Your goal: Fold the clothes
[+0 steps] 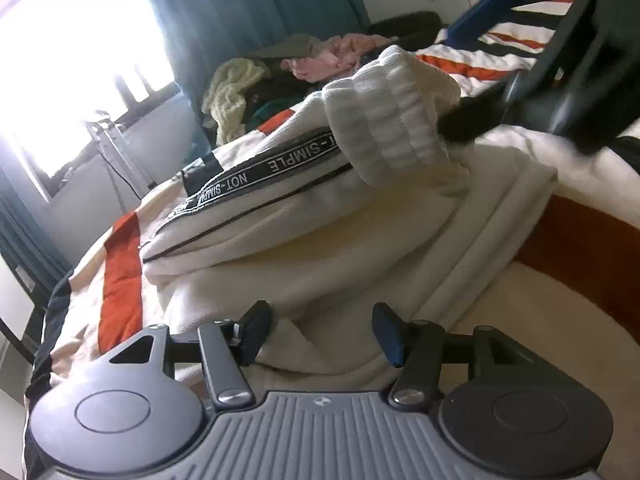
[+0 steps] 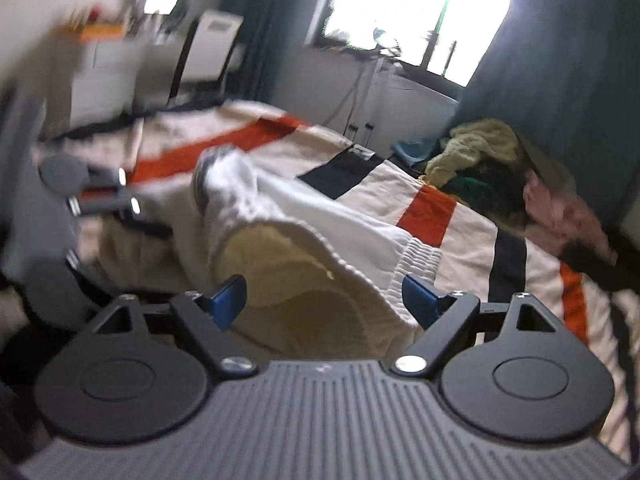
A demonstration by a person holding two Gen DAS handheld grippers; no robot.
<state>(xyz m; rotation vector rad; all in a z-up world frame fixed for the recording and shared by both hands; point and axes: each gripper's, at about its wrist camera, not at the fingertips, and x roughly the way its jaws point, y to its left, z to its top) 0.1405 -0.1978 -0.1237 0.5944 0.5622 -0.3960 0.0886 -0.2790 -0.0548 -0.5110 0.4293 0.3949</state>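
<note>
A cream garment point(image 1: 320, 240) with a black "NOT-SIMPLE" band point(image 1: 276, 168) and a ribbed cuff point(image 1: 384, 116) lies partly folded on the striped bedspread point(image 1: 120, 276). My left gripper point(image 1: 324, 334) is open, its blue pads low over the garment's near edge. My right gripper point(image 2: 328, 300) is open over the same cream garment point(image 2: 304, 248), near its ribbed hem point(image 2: 416, 264). In the left wrist view the right gripper's dark body point(image 1: 568, 76) is blurred at the upper right by the cuff. In the right wrist view the left gripper point(image 2: 88, 200) is blurred at the left.
A pile of other clothes, pale yellow knit point(image 1: 232, 96), pink point(image 1: 340, 56) and dark green, sits at the far end of the bed below blue curtains point(image 1: 240, 12). The pile also shows in the right wrist view point(image 2: 480, 152). A bright window and white furniture point(image 2: 120, 60) stand beyond.
</note>
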